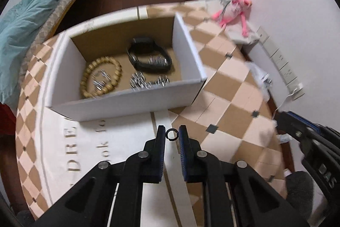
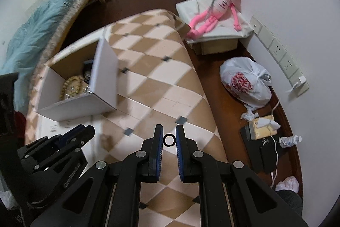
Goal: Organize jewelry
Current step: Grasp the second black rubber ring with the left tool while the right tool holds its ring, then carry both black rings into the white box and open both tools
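Observation:
A white cardboard box [image 1: 119,105] stands on the checkered table; it also shows in the right wrist view [image 2: 80,103]. Inside it lie a wooden bead bracelet [image 1: 102,76], a black watch [image 1: 148,54] and several shiny silver pieces [image 1: 144,81]. My left gripper [image 1: 171,134] hovers just in front of the box, its pads nearly closed around a small black ring [image 1: 171,134]. My right gripper [image 2: 169,139] hovers over the table right of the box, pads close around a small black ring [image 2: 169,139]. Each gripper shows in the other's view [image 1: 308,142] [image 2: 59,148].
The table [image 1: 229,82] has a tan and cream checkered top and a white printed sheet [image 1: 89,146] under the box. A pink plush toy [image 2: 214,14] lies on a covered carton. A white plastic bag [image 2: 246,82], tissue box, bottle and cables sit on the floor at right.

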Demonstrator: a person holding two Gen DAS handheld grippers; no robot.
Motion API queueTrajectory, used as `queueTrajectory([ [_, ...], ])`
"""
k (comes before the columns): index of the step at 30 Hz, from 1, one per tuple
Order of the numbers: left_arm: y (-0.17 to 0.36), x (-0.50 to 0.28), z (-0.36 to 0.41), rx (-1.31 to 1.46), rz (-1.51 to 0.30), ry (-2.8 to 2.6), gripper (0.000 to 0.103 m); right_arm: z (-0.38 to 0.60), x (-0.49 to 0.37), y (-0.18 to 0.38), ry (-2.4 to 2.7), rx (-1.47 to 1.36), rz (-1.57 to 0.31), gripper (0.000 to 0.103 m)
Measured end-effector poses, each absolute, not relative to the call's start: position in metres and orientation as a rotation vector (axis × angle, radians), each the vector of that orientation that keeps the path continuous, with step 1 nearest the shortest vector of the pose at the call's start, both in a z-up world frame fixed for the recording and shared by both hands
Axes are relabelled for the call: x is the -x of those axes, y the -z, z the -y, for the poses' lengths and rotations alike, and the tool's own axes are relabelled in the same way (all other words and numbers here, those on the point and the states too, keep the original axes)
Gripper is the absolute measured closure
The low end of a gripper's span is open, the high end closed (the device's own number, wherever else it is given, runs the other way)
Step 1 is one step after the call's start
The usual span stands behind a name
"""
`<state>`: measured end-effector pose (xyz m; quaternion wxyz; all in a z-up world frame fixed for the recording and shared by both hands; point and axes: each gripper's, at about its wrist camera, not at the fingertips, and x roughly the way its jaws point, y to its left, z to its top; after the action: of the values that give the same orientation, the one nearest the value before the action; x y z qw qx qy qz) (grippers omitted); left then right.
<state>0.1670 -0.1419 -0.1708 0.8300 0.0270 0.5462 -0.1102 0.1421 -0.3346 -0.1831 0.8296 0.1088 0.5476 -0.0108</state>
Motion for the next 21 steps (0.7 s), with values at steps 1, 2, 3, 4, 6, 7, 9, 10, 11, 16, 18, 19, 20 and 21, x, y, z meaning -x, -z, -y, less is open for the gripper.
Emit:
queueTrajectory([
  [1, 0.163, -0.168, 0.141, -0.047, -1.147, 0.236, 0.093, 0.333, -0.142, 0.176, 0.011, -0.236, -1.151, 0.09],
  [2, 0.153, -0.168, 0.135, -0.031, -1.135, 0.243, 0.093, 0.331, -0.143, 0.169, -0.003, -0.243, -1.138, 0.09],
  [3, 0.14, -0.171, 0.125, 0.003, -1.132, 0.249, 0.093, 0.328, -0.146, 0.158, -0.028, -0.254, -1.121, 0.09],
  [4, 0.134, -0.175, 0.117, 0.035, -1.139, 0.253, 0.093, 0.324, -0.151, 0.15, -0.05, -0.262, -1.109, 0.09],
  [6, 0.124, -0.189, 0.101, 0.082, -1.148, 0.254, 0.093, 0.314, -0.164, 0.138, -0.096, -0.272, -1.094, 0.091],
  [7, 0.12, -0.197, 0.093, 0.099, -1.154, 0.25, 0.093, 0.308, -0.172, 0.134, -0.116, -0.272, -1.091, 0.091],
  [9, 0.116, -0.212, 0.08, 0.115, -1.161, 0.238, 0.093, 0.295, -0.19, 0.127, -0.156, -0.266, -1.09, 0.091],
  [10, 0.115, -0.222, 0.074, 0.114, -1.166, 0.23, 0.093, 0.285, -0.205, 0.124, -0.182, -0.257, -1.096, 0.091],
  [11, 0.114, -0.226, 0.071, 0.113, -1.169, 0.225, 0.093, 0.278, -0.215, 0.124, -0.197, -0.256, -1.103, 0.091],
  [16, 0.121, -0.261, 0.056, 0.11, -1.213, 0.201, 0.093, 0.246, -0.263, 0.142, -0.258, -0.243, -1.21, 0.091],
  [18, 0.124, -0.271, 0.052, 0.115, -1.233, 0.194, 0.092, 0.235, -0.276, 0.15, -0.261, -0.209, -1.245, 0.091],
  [19, 0.125, -0.276, 0.05, 0.12, -1.246, 0.18, 0.092, 0.231, -0.281, 0.153, -0.259, -0.197, -1.256, 0.09],
  [20, 0.126, -0.28, 0.048, 0.119, -1.254, 0.172, 0.092, 0.227, -0.286, 0.156, -0.262, -0.182, -1.275, 0.09],
  [21, 0.128, -0.286, 0.047, 0.117, -1.268, 0.158, 0.092, 0.224, -0.291, 0.16, -0.266, -0.173, -1.296, 0.09],
])
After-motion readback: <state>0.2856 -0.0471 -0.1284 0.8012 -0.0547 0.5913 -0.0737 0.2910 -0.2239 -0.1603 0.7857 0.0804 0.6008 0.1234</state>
